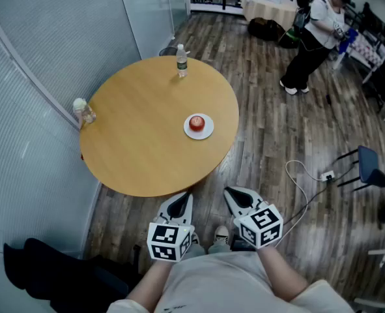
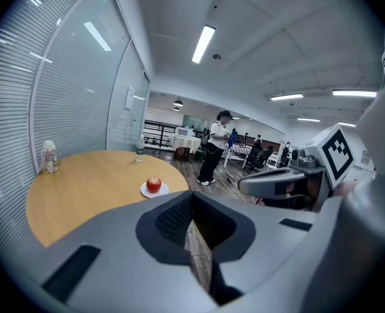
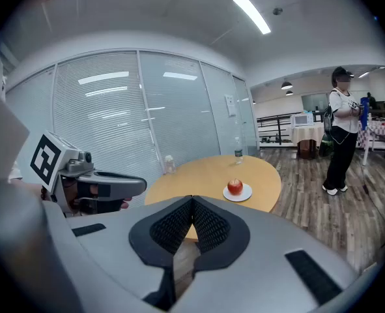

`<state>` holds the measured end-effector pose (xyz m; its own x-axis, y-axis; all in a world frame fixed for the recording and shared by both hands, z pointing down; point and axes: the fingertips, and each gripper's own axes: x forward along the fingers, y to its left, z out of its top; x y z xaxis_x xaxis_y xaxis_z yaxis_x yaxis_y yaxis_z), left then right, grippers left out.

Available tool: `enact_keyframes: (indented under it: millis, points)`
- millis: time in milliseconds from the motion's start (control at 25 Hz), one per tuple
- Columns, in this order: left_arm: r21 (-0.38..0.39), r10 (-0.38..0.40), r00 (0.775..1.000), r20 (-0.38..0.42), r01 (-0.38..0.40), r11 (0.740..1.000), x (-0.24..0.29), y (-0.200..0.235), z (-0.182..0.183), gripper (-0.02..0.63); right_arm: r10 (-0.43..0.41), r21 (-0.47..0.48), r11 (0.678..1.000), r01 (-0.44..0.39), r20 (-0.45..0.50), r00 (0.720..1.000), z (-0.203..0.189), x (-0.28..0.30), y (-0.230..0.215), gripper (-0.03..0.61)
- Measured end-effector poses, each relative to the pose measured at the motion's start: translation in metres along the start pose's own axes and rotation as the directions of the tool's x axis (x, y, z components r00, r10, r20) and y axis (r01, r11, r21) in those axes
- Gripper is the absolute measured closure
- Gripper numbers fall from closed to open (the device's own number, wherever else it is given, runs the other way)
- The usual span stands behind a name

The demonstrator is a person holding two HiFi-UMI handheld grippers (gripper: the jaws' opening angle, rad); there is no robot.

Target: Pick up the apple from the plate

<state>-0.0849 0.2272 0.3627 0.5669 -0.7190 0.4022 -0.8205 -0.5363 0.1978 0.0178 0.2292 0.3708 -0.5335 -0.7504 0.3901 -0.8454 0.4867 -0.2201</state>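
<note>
Two pairs of tongs wait at the near side of a round wooden counter, drawn in close to our body and not yet over the wood. The left tongs are clenched on nothing, their tips pressed together. The right tongs are likewise clenched and empty. Each pair tilts a little downward, side by side above the floor, which we read as a resting carry ahead of the reach.

The red apple sits upright in the middle of a small white plate on the right half of the counter, not far from its right edge. We judge it was set there so that an arm from the near side can reach it without crossing anything. It lies well apart from both tongs, farther off and roughly ahead of the gap between them, with bare wood in between.

A clear water bottle stands at the far edge and a small capped bottle at the left edge by the blinds, both well away from the plate. A person stands at the far right of the room, away from the counter.

The pick-up has not begun. In our judgement, whichever tongs we choose must first release, then travel forward over the near rim to the apple.
</note>
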Motion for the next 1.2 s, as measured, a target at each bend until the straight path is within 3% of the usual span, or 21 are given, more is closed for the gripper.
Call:
enact_keyframes:
  millis: [360,640,1200]
  points:
    - [0.003,0.004,1.0,0.004,-0.004,1.0,0.01,-0.007,0.002,0.612,0.01,0.004,1.0,-0.01,0.002,1.0,0.0,-0.002,-0.009,0.549]
    - [0.001,0.037,0.999,0.011,-0.037,0.999,0.021,-0.015,0.007,0.612,0.077,-0.015,0.997,-0.077,0.045,0.996,0.011,-0.006,-0.019,0.548]
    - [-0.002,0.086,0.996,0.005,-0.086,0.996,0.052,-0.03,0.004,0.612,0.092,0.024,0.995,-0.092,0.0,0.996,-0.004,0.0,-0.072,0.548]
